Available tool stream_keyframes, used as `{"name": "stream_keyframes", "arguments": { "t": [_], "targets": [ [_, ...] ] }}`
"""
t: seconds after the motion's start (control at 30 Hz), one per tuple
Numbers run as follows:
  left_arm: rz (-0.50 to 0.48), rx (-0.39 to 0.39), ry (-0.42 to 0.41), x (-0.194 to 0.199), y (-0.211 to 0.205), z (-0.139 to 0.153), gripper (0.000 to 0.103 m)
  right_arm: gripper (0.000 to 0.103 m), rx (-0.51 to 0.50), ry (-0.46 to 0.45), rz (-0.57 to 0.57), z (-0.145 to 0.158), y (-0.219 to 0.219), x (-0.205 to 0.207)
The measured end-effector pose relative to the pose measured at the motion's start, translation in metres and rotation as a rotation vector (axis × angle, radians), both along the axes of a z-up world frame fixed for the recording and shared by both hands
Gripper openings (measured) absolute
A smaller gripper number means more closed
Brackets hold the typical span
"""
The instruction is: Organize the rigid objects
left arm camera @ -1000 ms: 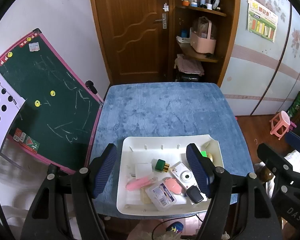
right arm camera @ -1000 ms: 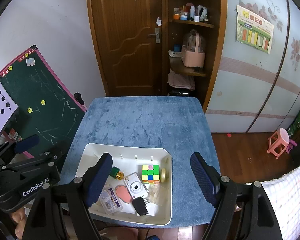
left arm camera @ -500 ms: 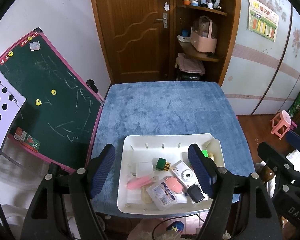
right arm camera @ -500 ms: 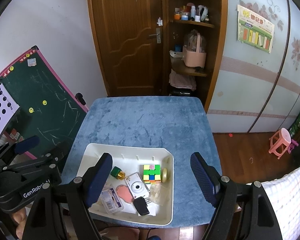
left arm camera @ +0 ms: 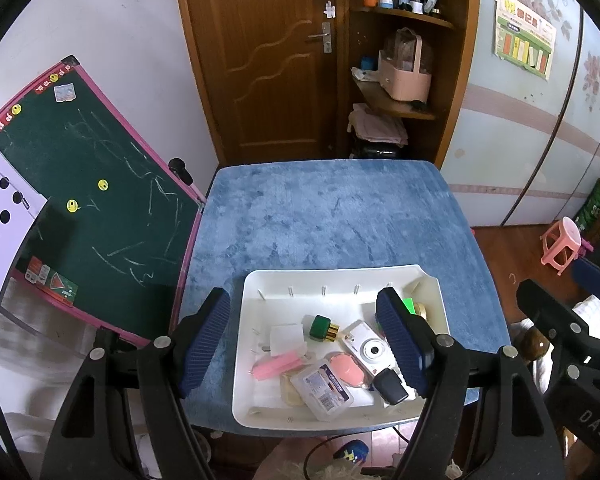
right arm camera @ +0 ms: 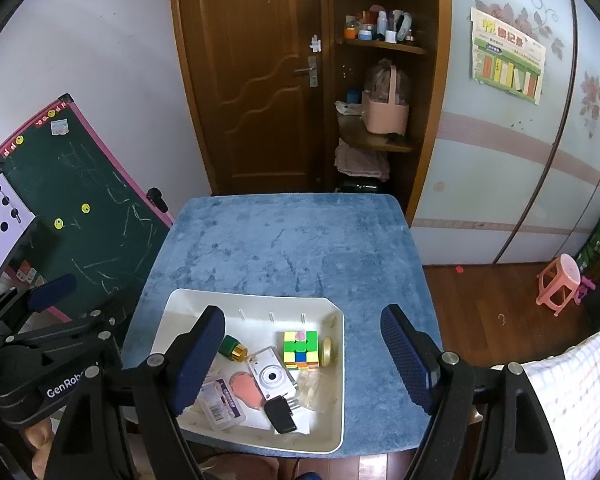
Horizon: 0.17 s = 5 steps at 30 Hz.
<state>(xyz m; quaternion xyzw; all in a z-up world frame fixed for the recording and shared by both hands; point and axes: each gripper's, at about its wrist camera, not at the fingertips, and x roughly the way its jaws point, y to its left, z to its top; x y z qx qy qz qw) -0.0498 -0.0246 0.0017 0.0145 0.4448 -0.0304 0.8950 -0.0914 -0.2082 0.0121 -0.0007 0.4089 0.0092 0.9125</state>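
Both grippers, left (left arm camera: 304, 336) and right (right arm camera: 304, 354), hover above the white tray (right arm camera: 336, 400) on the blue surface (right arm camera: 284, 248), jaws wide apart, holding nothing. Camera (right arm camera: 271, 376), cube (right arm camera: 300, 350) and small bits lie jumbled inside: either all gathered, or awaiting sorting.

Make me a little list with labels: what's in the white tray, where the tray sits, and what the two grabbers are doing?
surface: blue table
container: white tray, near edge of the table
in tray: puzzle cube, white camera, green bottle, pink clip, clear box, black key fob
left hand-held gripper: open, empty, above tray
right hand-held gripper: open, empty, above tray
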Motion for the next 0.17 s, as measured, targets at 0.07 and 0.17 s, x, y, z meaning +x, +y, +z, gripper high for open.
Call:
{"name": "stream_keyframes", "arguments": {
  "t": [0.07,0.17],
  "targets": [
    [0.002,0.0,-0.002,0.0001,-0.0004,0.0001,0.078,0.081,0.002,-0.002,-0.001,0.0001,0.0004,-0.0002],
    [0.001,0.001,-0.003,0.0001,-0.0005,0.0002,0.079,0.081,-0.002,-0.003,-0.002,-0.0011,0.002,-0.0003]
  ]
}}
